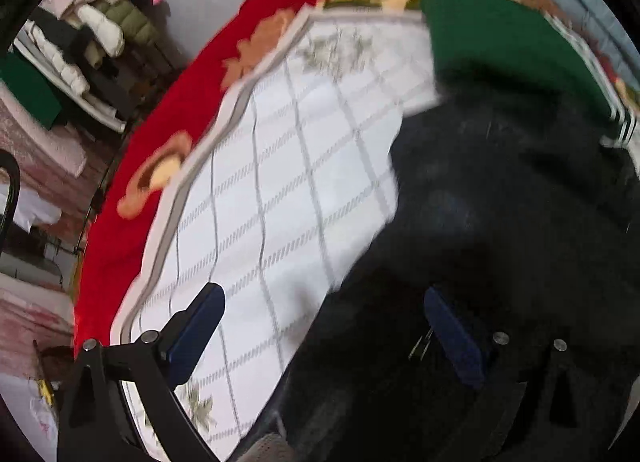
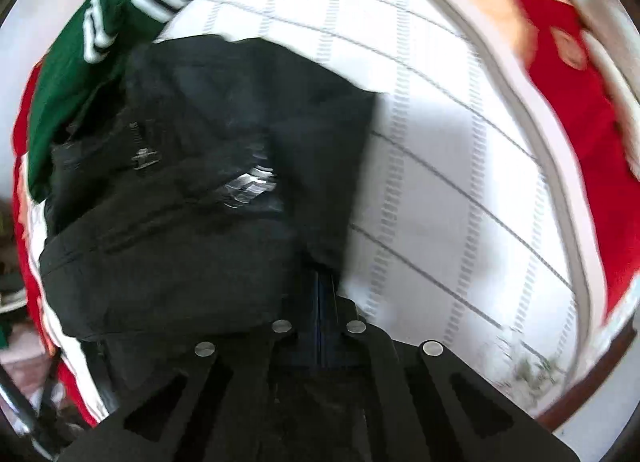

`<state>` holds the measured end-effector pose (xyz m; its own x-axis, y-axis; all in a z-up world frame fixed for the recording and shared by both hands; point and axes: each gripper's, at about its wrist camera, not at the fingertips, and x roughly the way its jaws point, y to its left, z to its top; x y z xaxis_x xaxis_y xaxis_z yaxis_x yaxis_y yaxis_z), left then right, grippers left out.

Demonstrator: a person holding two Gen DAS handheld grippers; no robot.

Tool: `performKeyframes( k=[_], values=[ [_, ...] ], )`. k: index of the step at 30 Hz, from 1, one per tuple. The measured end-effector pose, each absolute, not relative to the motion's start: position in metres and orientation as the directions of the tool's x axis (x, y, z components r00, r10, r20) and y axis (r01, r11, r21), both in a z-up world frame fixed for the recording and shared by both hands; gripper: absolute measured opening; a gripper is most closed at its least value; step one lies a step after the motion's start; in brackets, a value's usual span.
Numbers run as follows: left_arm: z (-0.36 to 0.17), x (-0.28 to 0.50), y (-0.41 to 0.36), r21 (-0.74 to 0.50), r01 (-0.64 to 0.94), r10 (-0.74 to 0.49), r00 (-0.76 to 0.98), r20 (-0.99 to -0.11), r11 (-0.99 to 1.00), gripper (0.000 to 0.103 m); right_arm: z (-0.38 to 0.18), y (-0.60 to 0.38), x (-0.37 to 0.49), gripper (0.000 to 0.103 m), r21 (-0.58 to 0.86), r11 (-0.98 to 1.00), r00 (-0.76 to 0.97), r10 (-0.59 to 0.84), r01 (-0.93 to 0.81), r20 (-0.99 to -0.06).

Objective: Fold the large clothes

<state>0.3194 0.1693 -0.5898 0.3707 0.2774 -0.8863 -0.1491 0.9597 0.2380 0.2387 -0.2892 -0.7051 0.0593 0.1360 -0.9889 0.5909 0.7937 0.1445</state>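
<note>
White quilted fabric with a grey check pattern [image 1: 280, 181] covers the bed and fills the middle of the left wrist view; in the right wrist view it takes up the right half. Under it lies one red blanket with orange flower shapes [image 1: 160, 141], curving along the left of the sheet in the left wrist view and along the upper right edge in the right wrist view. A pale wall runs across the top of the left wrist view. In the upper left of that view a rack holds a pile of puffy jackets and folded clothes in white, olive, black and pink [image 1: 92, 29]; their number cannot be told.

Two garments lie on the bed. One large black jacket with a zipper [image 2: 192, 189] spreads over the centre and left of the right wrist view and over the right half of the left wrist view. One green garment with white striped cuffs [image 2: 80, 61] sits just beyond it, touching its far edge, in the upper left of the right wrist view.

The left gripper [image 1: 324, 326], low in its view, has its two blue pads spread wide, one over the sheet and one over the black jacket, holding nothing. The right gripper [image 2: 320, 294], at the bottom centre of its view, has its jaws pressed together on the near edge of the black jacket.
</note>
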Motion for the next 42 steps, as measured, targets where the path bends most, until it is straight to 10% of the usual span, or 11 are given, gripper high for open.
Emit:
performKeyframes(
  k=[5,7,9,10,16,17,18,21,26,33,42],
  values=[
    [-0.624,0.375,0.162,0.301,-0.15,0.336,0.36,-0.87,0.942,0.103,-0.703,-0.322,0.217,0.006,0.289,0.7,0.138,0.266,0.654,-0.954],
    [-0.655,0.394,0.164,0.3,-0.128,0.326,0.31,-0.893,0.945,0.103,-0.694,-0.34,0.212,0.035,0.339,0.672,0.198,0.28,0.658,-0.939],
    [-0.662,0.401,0.166,0.285,-0.125,0.311,0.33,-0.892,0.95,0.103,-0.688,-0.352,0.212,0.096,0.405,0.651,0.271,0.302,0.642,-0.914],
    [-0.661,0.402,0.167,0.285,-0.119,0.309,0.33,-0.892,0.951,0.103,-0.687,-0.353,0.212,0.098,0.431,0.644,0.29,0.319,0.632,-0.902],
    [-0.653,0.391,0.167,0.297,-0.091,0.309,0.359,-0.881,0.951,0.103,-0.74,-0.355,0.23,0.1,0.384,0.648,0.175,0.364,0.658,-0.915],
    [-0.652,0.392,0.166,0.305,-0.084,0.314,0.361,-0.878,0.949,0.103,-0.736,-0.347,0.233,0.092,0.359,0.68,0.166,0.333,0.639,-0.928],
    [-0.652,0.393,0.164,0.31,-0.076,0.317,0.36,-0.878,0.948,0.103,-0.731,-0.337,0.238,0.051,0.339,0.722,0.165,0.303,0.603,-0.939],
    [-0.65,0.394,0.164,0.312,-0.061,0.313,0.353,-0.881,0.948,0.103,-0.71,-0.319,0.226,0.023,0.317,0.753,0.161,0.276,0.577,-0.948],
    [-0.649,0.382,0.159,0.262,-0.004,0.247,0.342,-0.907,0.965,0.103,-0.705,-0.321,0.175,0.022,0.217,0.721,0.037,0.257,0.658,-0.966],
    [-0.645,0.379,0.145,0.324,0.035,0.29,0.36,-0.887,0.946,0.103,-0.696,-0.322,0.162,0.051,0.129,0.737,-0.044,0.21,0.663,-0.977],
    [-0.656,0.359,0.114,0.439,0.019,0.395,0.404,-0.825,0.898,0.103,-0.693,-0.309,0.16,0.053,0.013,0.856,-0.056,0.049,0.516,-0.997]
  ],
)
